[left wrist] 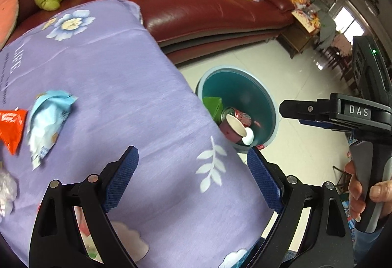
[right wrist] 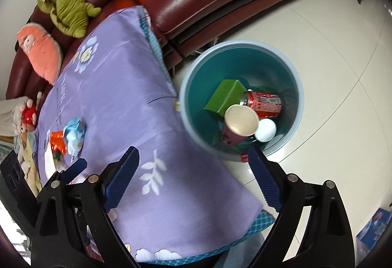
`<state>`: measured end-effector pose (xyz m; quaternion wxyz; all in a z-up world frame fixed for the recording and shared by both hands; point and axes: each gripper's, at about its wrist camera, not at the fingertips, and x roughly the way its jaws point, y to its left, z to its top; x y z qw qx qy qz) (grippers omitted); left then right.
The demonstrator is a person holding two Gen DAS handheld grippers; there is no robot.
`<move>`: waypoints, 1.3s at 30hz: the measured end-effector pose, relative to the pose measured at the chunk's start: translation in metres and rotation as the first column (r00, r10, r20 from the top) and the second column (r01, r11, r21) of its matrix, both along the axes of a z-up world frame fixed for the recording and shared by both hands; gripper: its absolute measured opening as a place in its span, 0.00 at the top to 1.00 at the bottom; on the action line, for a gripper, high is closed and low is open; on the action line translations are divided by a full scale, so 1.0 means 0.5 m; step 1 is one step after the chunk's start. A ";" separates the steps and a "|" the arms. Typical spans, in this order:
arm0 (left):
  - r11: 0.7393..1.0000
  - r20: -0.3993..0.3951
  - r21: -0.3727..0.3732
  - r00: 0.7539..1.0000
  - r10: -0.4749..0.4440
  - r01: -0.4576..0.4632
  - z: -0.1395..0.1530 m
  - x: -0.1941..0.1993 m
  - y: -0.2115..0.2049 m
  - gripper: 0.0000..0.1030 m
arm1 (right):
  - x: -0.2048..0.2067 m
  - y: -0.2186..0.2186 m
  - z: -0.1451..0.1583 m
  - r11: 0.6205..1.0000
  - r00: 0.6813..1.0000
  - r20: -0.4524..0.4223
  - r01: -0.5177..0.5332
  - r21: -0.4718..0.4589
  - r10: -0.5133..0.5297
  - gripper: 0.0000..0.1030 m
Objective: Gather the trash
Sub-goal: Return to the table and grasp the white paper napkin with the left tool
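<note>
Two wrappers are sitting on the purple floral cloth [left wrist: 117, 86], so you're not done collecting yet. The light-blue snack wrapper [left wrist: 49, 121] is lying crumpled at about 9 o'clock in the left wrist view, and the orange-red wrapper [left wrist: 11, 129] is touching it on the far side, right at the frame edge. There's also something silvery and crinkly at 8 o'clock, too blurred to name.

Your left gripper [left wrist: 192, 170] is hanging over the cloth with its jaws spread wide and nothing between them. Your right gripper [right wrist: 193, 170] is the same deal: jaws wide, empty, pointing down between the cloth edge and the teal bin [right wrist: 297, 86] at 2 o'clock. The bin is already holding a green carton [right wrist: 224, 97], a red soda can [right wrist: 265, 101], a paper cup [right wrist: 241, 123] and a white ball-like thing [right wrist: 265, 130].

My take: you're lining up for the blue wrapper next, and the left gripper is nearer. Come in low, pinch a bunched-up fold rather than a flat edge, since that film looks slippery and light. Watch you're not snagging the cloth with the pads. Carry it fully over the bin rim before letting go.
</note>
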<state>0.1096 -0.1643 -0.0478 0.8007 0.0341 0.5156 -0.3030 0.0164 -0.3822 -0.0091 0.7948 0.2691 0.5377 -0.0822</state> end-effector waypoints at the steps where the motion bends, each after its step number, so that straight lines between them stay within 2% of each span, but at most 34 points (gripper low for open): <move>1: 1.000 0.004 -0.005 1.000 0.009 -0.009 0.003 -0.007 0.016 0.12 | -0.001 0.008 0.002 1.000 1.000 0.000 -0.006 -0.002 0.006 0.16; 10: 0.995 0.009 -0.007 0.995 0.101 -0.101 0.010 -0.036 0.149 0.12 | -0.003 0.143 0.000 0.993 0.993 -0.019 -0.116 -0.013 0.115 0.16; 18: 0.973 0.010 -0.022 0.973 0.231 -0.231 0.009 -0.038 0.321 0.12 | 0.030 0.268 -0.010 0.973 0.972 -0.052 -0.230 -0.018 0.229 0.16; 22: 0.949 0.023 -0.015 0.948 0.316 -0.316 0.010 -0.024 0.414 0.12 | 0.055 0.322 -0.013 0.961 0.959 -0.068 -0.277 -0.026 0.274 0.16; 27: 0.888 0.038 -0.003 0.887 0.460 -0.460 0.016 0.023 0.544 0.12 | 0.089 0.384 -0.022 0.945 0.942 -0.085 -0.326 -0.024 0.323 0.16; 30: 0.855 0.051 0.026 0.855 0.516 -0.517 0.013 0.058 0.599 0.12 | 0.105 0.411 -0.029 0.938 0.934 -0.096 -0.347 -0.019 0.344 0.16; 35: 0.818 0.066 0.067 0.821 0.567 -0.571 0.000 0.123 0.656 0.12 | 0.137 0.452 -0.036 0.924 0.920 -0.111 -0.380 -0.025 0.376 0.16; 37: 0.815 0.063 0.063 0.817 0.573 -0.576 -0.001 0.143 0.664 0.12 | 0.150 0.463 -0.037 0.921 0.917 -0.114 -0.388 -0.029 0.383 0.16; 39: 0.821 0.046 0.071 0.824 0.564 -0.566 -0.010 0.161 0.663 0.12 | 0.161 0.468 -0.040 0.921 0.916 -0.118 -0.388 -0.027 0.383 0.16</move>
